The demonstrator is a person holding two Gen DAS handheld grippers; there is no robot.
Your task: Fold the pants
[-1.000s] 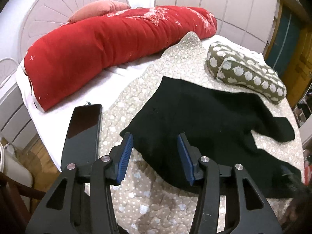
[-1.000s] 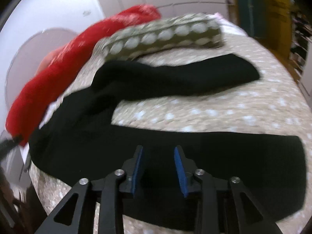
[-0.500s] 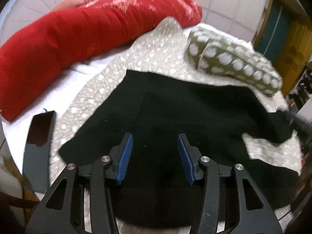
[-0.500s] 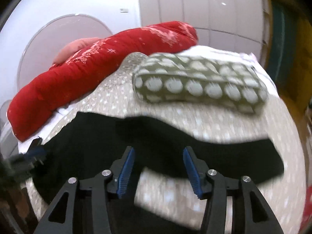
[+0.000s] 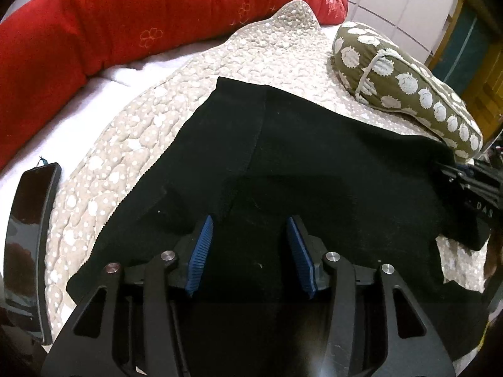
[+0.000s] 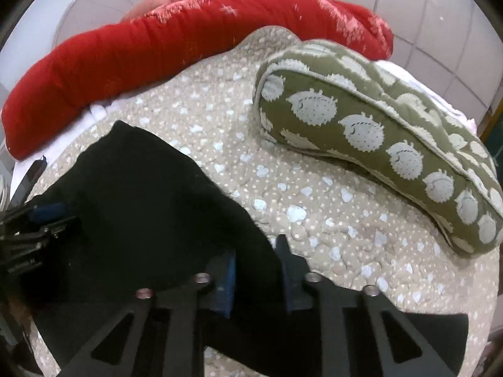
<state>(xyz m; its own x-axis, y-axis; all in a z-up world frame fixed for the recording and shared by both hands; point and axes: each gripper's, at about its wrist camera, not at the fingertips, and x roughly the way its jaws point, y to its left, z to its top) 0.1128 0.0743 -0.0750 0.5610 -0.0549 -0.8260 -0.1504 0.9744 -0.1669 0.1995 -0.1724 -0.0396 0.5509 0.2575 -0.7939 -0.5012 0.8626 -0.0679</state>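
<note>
Black pants (image 5: 314,157) lie spread on a beige spotted quilt (image 5: 220,72). My left gripper (image 5: 248,223) hovers low over their near middle, jaws apart and opening slightly. Cloth lies under them and none is pinched. In the right wrist view a fold of the pants (image 6: 141,194) fills the gap of my right gripper (image 6: 256,248), whose jaws are closing on it. In the left wrist view that right gripper (image 5: 471,185) sits at the far leg's end. The left gripper (image 6: 31,229) shows at the right wrist view's left edge.
A long red bolster (image 5: 125,25) runs along the far side of the bed. An olive pillow (image 5: 408,88) with white hedgehogs lies at the right, close to the pants. A black phone (image 5: 28,245) rests on the white sheet near the left edge.
My left gripper came forward and down over the pants. My right gripper swung across to the far leg, rolled level, opened wider, then closed on the black cloth.
</note>
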